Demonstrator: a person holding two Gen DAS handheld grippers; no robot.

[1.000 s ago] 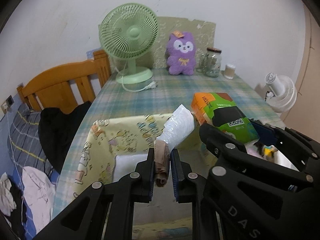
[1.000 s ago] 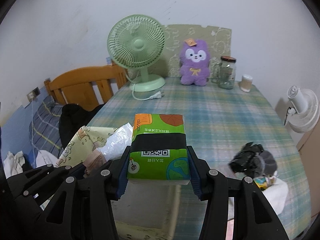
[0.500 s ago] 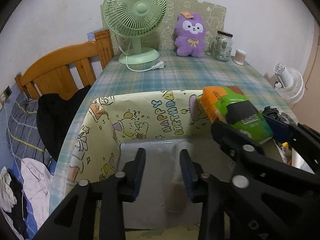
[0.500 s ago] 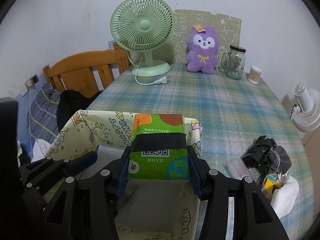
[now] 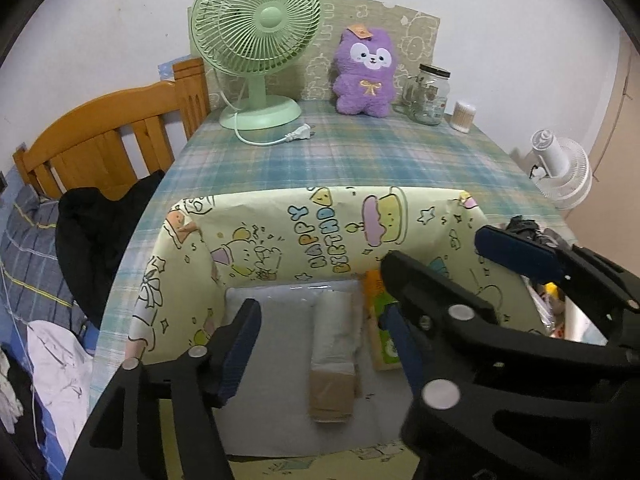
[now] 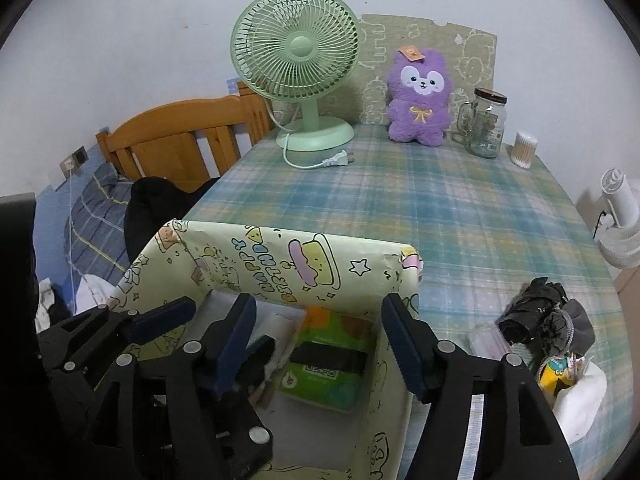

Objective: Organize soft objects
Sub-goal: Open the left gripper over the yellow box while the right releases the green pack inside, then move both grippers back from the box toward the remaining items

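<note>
Both loads are being released into the birthday-print box (image 5: 320, 216): the clear-wrapped pack (image 5: 334, 344), pinched a second ago by the left gripper (image 5: 316, 344), is now lying on the box floor, and the green tissue pack (image 6: 328, 364) is being dropped from the right gripper (image 6: 320, 344). Jaws on both sides have just been opening and are being held spread, with nothing pinched. To finish cleanly, both grippers should be lifted straight up so the thin box walls are not being snagged. The wrapped pack is lying below and between the left fingers, untouched. The tissue pack is resting beside it, low between the right fingers (image 6: 404, 344), against the right wall.
</note>
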